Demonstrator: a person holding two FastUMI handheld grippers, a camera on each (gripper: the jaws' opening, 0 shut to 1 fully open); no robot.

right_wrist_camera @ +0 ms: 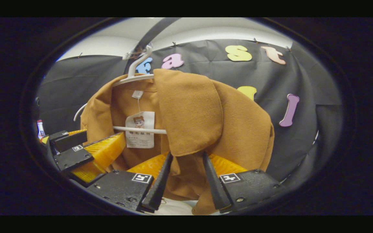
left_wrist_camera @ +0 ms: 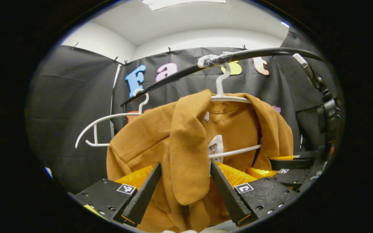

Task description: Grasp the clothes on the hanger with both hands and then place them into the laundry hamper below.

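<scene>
At the bottom centre of the left gripper view, the left gripper [left_wrist_camera: 186, 191] stood with its jaws spread on either side of a hanging lapel of the tan jacket [left_wrist_camera: 186, 152]; whether the fingers pressed the cloth could not be told, and the gap looked wider than the fold between them. In the right gripper view, bottom centre, the right gripper [right_wrist_camera: 186, 181] likewise straddled the opposite lapel with its jaws apart, released rather than clenched.

The jacket hung in mid-frame on a white hanger [left_wrist_camera: 235, 98], its hook over a dark rail [left_wrist_camera: 264, 52] at the upper right of the left gripper view. A paper tag [right_wrist_camera: 140, 129] dangled inside the collar, just behind the hanger's crossbar. A second, bare hanger [left_wrist_camera: 104, 121] hung at the left of that view.

The hamper was out of sight below. The likely risks: a grip on a single lapel could slip under the jacket's weight; pulling straight down could snag the collar on the hanger's shoulders or drag the hook along the rail; uneven pulls could leave one side caught.
</scene>
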